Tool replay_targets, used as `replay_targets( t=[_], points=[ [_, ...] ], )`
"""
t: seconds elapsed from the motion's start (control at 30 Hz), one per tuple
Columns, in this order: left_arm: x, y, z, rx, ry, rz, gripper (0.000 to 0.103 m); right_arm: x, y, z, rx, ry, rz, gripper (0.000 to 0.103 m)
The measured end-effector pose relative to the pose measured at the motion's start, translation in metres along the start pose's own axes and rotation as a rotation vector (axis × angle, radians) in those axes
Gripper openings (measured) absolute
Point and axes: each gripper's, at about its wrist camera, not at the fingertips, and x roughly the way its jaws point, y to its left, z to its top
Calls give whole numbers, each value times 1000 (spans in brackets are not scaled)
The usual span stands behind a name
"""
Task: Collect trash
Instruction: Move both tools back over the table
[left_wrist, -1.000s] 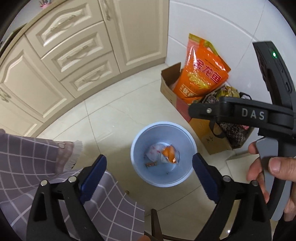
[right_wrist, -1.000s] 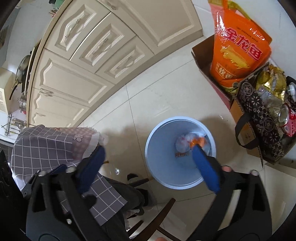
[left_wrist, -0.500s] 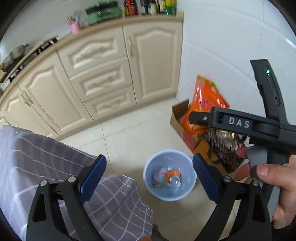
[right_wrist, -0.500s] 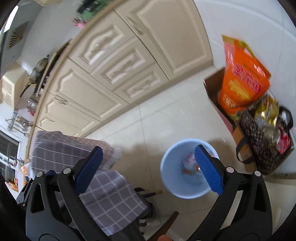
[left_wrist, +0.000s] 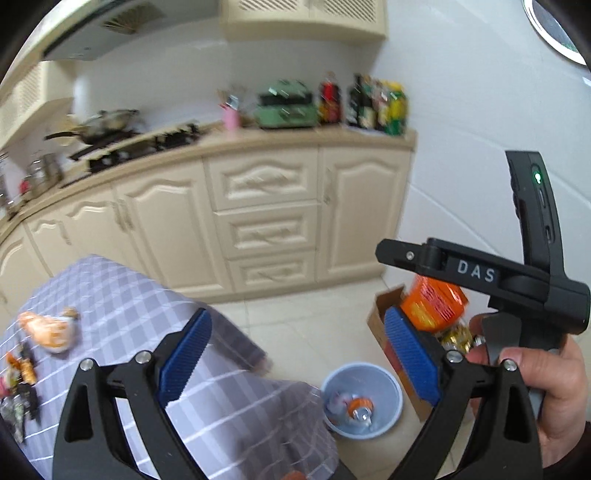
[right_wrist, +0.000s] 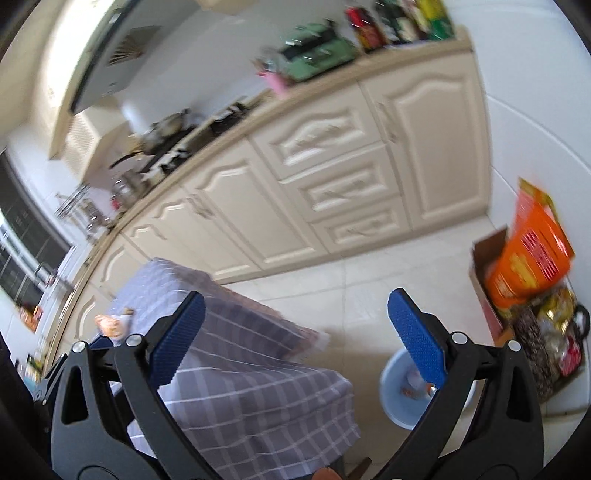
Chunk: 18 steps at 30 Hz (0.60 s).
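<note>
1. Trash, left to right: wrappers and small scraps (left_wrist: 20, 373) lie along the tabletop's left edge, on the grey checked cloth (left_wrist: 236, 402). A crumpled orange-and-white packet (left_wrist: 50, 330) sits just beyond them, toward the far left corner.
2. Left gripper (left_wrist: 297, 360): blue pads spread wide, empty, poised over the tabletop's near right part.
3. Bin (left_wrist: 388, 384): pale blue, on the floor just off the tabletop's right edge. It already holds a can (left_wrist: 360, 411) and some pale wrapping.
4. Right gripper (right_wrist: 295, 341): tongs wide apart, nothing between them, held by a hand (left_wrist: 546, 391) above the bin side.
5. Cardboard box (left_wrist: 384, 306) with an orange bag (left_wrist: 432, 304) stands right of the bin; whether it counts as trash, cannot tell.
6. Judgement: partly done. Some items are binned and several tabletop pieces are left; the next pickup looks to be at the left edge.
</note>
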Motion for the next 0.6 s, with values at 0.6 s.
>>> replay_targets(
  t=[0.6],
  points=[
    [-142, 160, -30, -200, -184, 338, 95, 15, 210, -36, -288, 35, 232, 97]
  ],
)
